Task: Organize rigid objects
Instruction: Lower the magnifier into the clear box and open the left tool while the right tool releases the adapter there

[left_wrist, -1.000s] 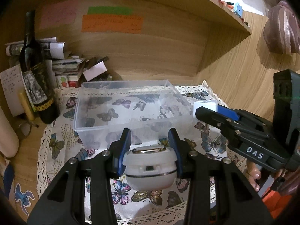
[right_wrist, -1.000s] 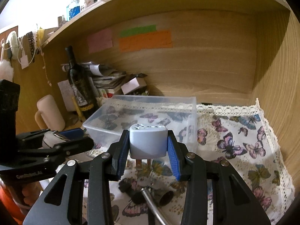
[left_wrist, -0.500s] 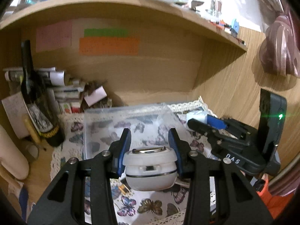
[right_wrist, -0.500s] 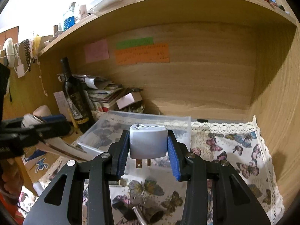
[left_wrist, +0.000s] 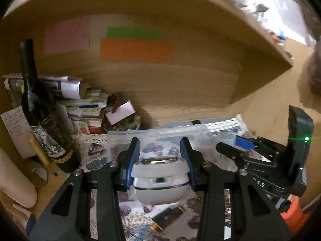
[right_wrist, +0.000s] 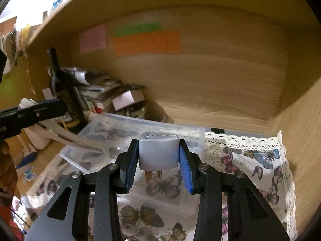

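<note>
Carrying two loads at once, keep both level. Left wrist view: the left gripper [left_wrist: 159, 158] has its fingers clamped on a round white gadget [left_wrist: 160, 180], in the air short of the clear plastic box [left_wrist: 158, 135]; go in over the near wall before letting go.

Right wrist view: the right gripper [right_wrist: 158, 160] pinches a grey plug adapter [right_wrist: 158, 152], probably just short of the box too.

A round white plastic case [left_wrist: 160, 182] looks smooth and slightly glossy, ringed by a thin metal band. A grey matt plastic travel adapter [right_wrist: 158, 150] shows metal prongs. The clear plastic storage box [right_wrist: 112, 132] rests on butterfly-printed cloth with lace edging [right_wrist: 250, 160] against matt wood-grain shelving [right_wrist: 220, 84].
</note>
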A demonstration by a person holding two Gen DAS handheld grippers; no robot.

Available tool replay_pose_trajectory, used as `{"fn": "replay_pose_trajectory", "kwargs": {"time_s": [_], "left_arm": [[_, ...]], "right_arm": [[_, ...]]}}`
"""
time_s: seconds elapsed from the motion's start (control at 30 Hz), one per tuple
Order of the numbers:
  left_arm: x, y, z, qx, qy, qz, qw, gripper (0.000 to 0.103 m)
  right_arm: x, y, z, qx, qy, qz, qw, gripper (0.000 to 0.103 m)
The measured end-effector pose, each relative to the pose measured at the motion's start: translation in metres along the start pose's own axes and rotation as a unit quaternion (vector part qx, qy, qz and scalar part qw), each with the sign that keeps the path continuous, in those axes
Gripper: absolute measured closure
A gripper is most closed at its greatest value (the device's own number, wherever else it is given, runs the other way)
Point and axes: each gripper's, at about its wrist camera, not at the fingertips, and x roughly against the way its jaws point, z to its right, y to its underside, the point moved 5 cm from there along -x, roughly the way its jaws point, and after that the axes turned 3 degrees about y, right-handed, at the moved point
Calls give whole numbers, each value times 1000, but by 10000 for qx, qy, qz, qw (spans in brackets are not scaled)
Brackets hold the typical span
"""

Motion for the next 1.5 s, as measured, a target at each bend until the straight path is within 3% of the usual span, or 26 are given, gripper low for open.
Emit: {"fn": "replay_pose_trajectory", "kwargs": {"time_s": [0.27,0.43,0.67,0.93,1.13,1.23,1.4,1.5], "left_arm": [[-39,6,-20,-95,-447,-27,9989,62],[-57,14,-23,-117,-420,-159,9989,62],[-70,23,-23,-195,-370,-322,9986,62],[-86,41,-30,93,-282,-906,9954,62],[-69,35,-28,56,-340,-738,9967,61],[-56,27,-26,31,-373,-607,9975,53],[-25,19,-20,18,-480,-343,9983,30],[-6,20,-14,-12,-527,-189,9984,17]], "right_arm": [[-49,13,0,15,-105,-659,9978,67],[-61,19,-1,24,-127,-876,9961,67],[-68,22,-5,131,-9,-903,9958,67],[-61,21,-10,221,3,-789,9966,67],[-39,13,-13,258,47,-540,9982,60],[-25,8,-13,249,81,-382,9989,54],[3,3,-6,193,150,-106,9996,29],[20,4,-3,137,158,-2,9998,25]]}}
